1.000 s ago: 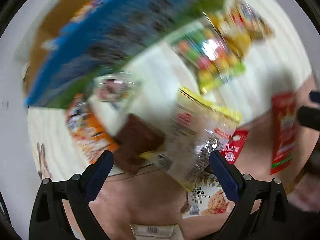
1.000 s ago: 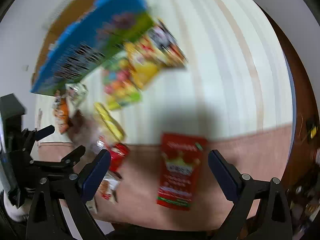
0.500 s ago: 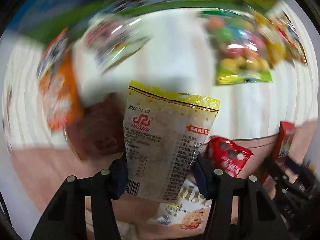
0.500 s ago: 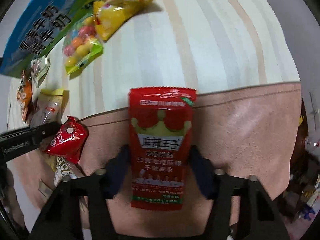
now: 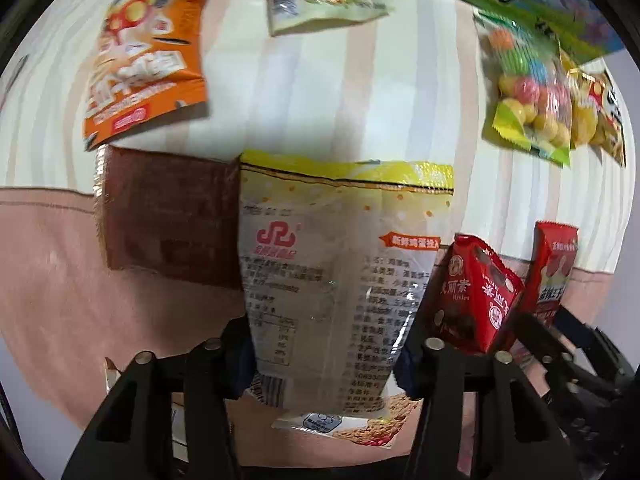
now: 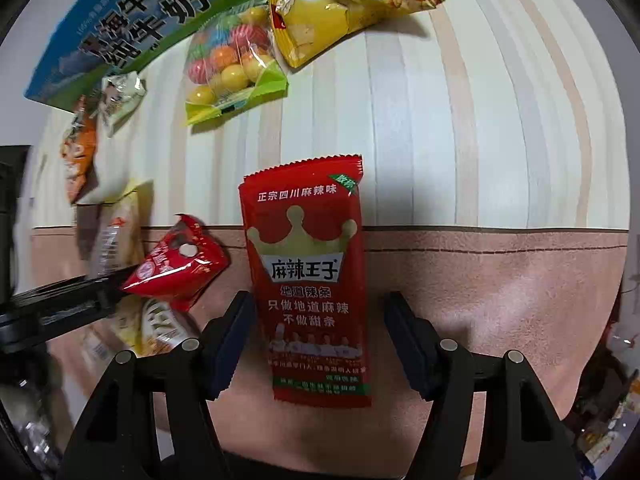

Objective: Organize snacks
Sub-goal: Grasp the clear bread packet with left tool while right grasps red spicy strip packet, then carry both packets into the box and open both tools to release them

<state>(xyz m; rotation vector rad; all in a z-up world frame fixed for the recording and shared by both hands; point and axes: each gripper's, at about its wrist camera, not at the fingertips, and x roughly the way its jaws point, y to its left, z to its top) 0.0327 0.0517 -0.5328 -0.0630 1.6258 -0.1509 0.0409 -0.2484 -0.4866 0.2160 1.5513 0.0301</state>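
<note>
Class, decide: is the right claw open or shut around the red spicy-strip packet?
Open. In the right wrist view, the right claw straddles the red spicy-strip packet; a clear gap shows beside the right finger.

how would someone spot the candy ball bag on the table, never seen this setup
Find the big blue milk carton lying along the far edge of the striped cloth. The candy ball bag sits just in front of it, beside the yellow chip bag. It alone is clear with green ends, showing round multicoloured balls.
</note>
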